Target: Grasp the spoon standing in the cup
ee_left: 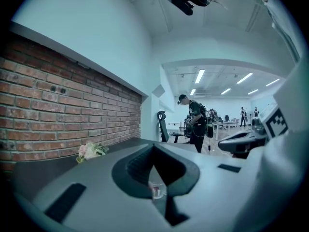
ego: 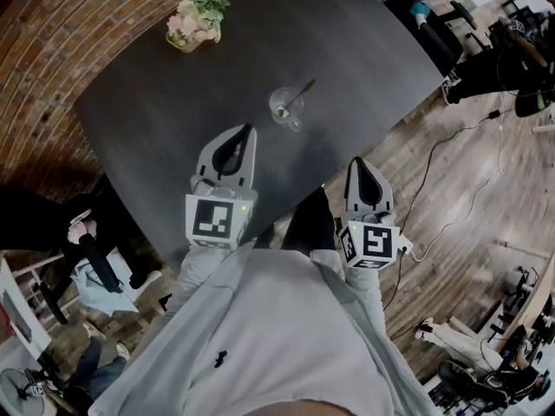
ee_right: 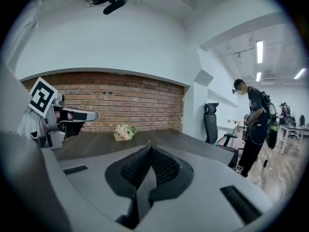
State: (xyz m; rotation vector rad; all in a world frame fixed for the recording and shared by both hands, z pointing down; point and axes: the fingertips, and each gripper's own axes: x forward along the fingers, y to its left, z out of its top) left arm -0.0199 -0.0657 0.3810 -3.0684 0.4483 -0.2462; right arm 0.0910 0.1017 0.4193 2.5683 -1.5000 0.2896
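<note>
Reading this as pre-grasp: nothing is being held by either tool.

- Left gripper (ego: 248, 131) is being kept with its jaws pressed together and empty, tip over the table (ego: 156, 102) near its close edge.
- Right gripper (ego: 357, 163) is likewise being kept fully closed and empty, at 4 o'clock of the left one, by the table's edge.
- Cup (ego: 284, 107) is being seen upright near table centre, at 1 o'clock from the left tip and 11 o'clock from the right tip, apart from both.
- Spoon (ego: 300, 95) is being propped inside it, handle leaning out toward 1 o'clock.
- Flowers (ego: 197, 19) are being left at 10 o'clock of the cup, well apart, no obstruction.

Judgement on doing it well:

- One gripper's jaws are being required open before the handle is reached; closed tips are likely to knock the glass.
- The bare handle above the rim is being judged the best pinch spot, with the jaws set across the handle's lean.
- The cup is being rated light and tippy, so rim contact is being advised against.
</note>
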